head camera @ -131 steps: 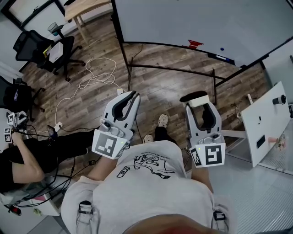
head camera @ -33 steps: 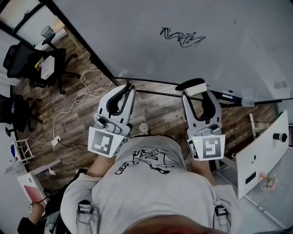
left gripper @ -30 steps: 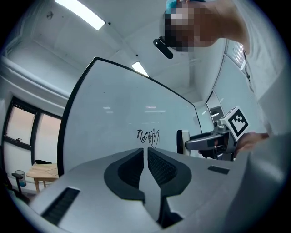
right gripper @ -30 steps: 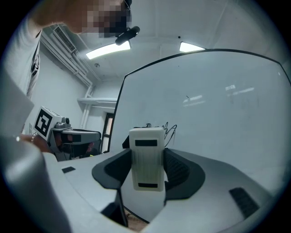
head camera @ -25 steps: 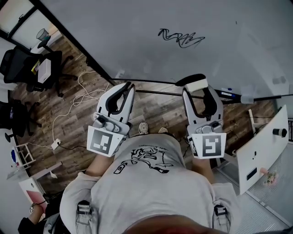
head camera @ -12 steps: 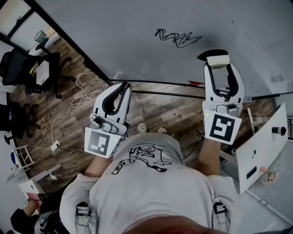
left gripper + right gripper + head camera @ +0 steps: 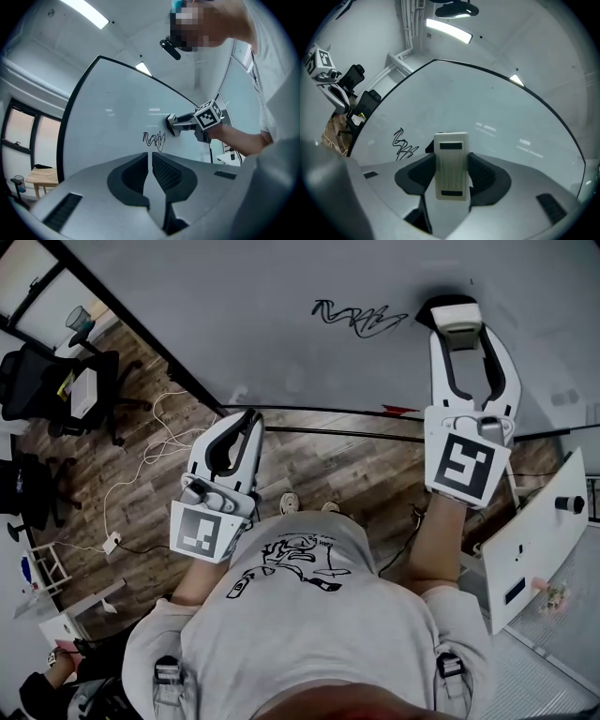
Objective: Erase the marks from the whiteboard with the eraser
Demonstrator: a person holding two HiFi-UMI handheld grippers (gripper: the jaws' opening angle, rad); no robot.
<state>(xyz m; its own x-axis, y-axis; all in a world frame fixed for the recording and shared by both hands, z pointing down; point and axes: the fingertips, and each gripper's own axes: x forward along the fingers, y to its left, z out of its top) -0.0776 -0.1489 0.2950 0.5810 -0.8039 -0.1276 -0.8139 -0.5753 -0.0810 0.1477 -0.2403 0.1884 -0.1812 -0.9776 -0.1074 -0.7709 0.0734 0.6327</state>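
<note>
The right gripper [image 7: 460,332] pinches the eraser [image 7: 454,314] between its jaws, the ribbed cream back of the eraser facing the gripper's own camera and standing upright in the grip; it is raised in front of the whiteboard [image 7: 234,306], and in the left gripper view the eraser's dark pad seems to lie against the board's surface, though contact cannot be told for sure. The eraser sits just to the right of the marks [image 7: 361,319], a black scribble on the upper middle of the board; eraser and scribble are near but apart. The left gripper [image 7: 244,421] hangs lower, below the board's bottom edge and over the wooden floor [image 7: 328,460]; its jaws are pressed almost together, only a thin slit between them, with nothing held. The person's grey printed T-shirt [image 7: 300,615] fills the lower middle of the head view; a black office chair [image 7: 56,390] stands at the far left, and a pale cable [image 7: 159,442] loops across the floor beside it; a white panel [image 7: 539,531] leans at the right edge.
</note>
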